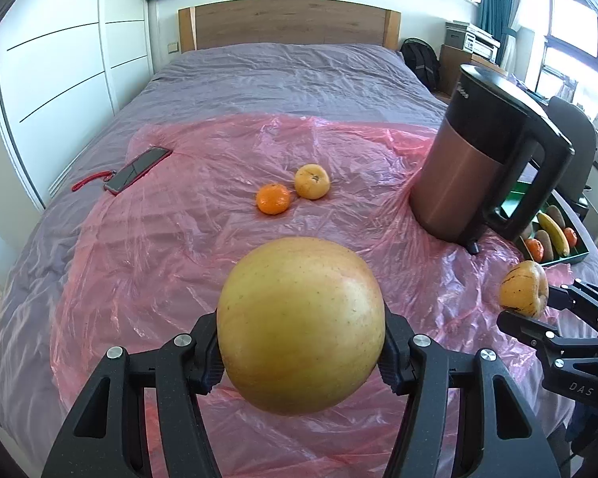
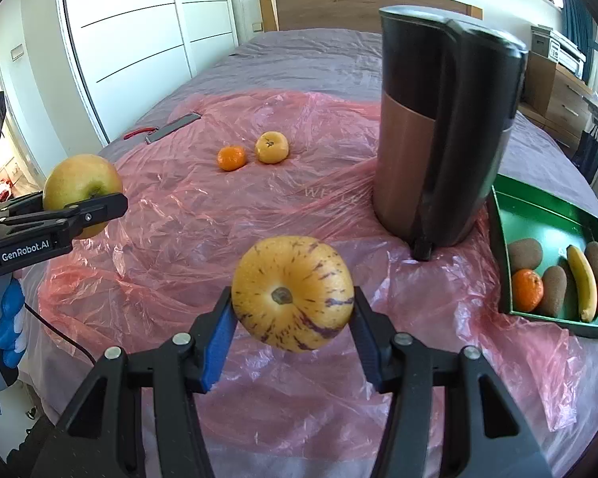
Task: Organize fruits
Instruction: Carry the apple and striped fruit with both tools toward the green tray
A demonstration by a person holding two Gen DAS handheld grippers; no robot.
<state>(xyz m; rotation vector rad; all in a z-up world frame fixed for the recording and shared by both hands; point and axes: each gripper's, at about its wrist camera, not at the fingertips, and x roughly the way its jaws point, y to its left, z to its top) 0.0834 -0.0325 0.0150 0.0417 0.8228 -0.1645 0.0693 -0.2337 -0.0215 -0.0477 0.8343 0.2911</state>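
The rectangular green tray (image 2: 546, 215) held kiwis, tangerines and a banana, while the left gripper (image 1: 301, 352) clasped a yellow-green apple (image 1: 301, 324) and the right gripper (image 2: 293, 318) a purple-streaked yellow melon (image 2: 293, 292).

On the bed (image 1: 259, 75) lies a plastic sheet (image 1: 159, 239); 2 citrus fruits (image 1: 273, 198) sit mid-sheet, the phone (image 1: 137, 175) far left, the kettle (image 1: 478, 167) right, the tray (image 2: 538, 215) beyond it.

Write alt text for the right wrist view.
The right gripper holds a striped yellow fruit above pink plastic on a bed; the left gripper holds an apple. A kettle stands beside a green tray of fruit.
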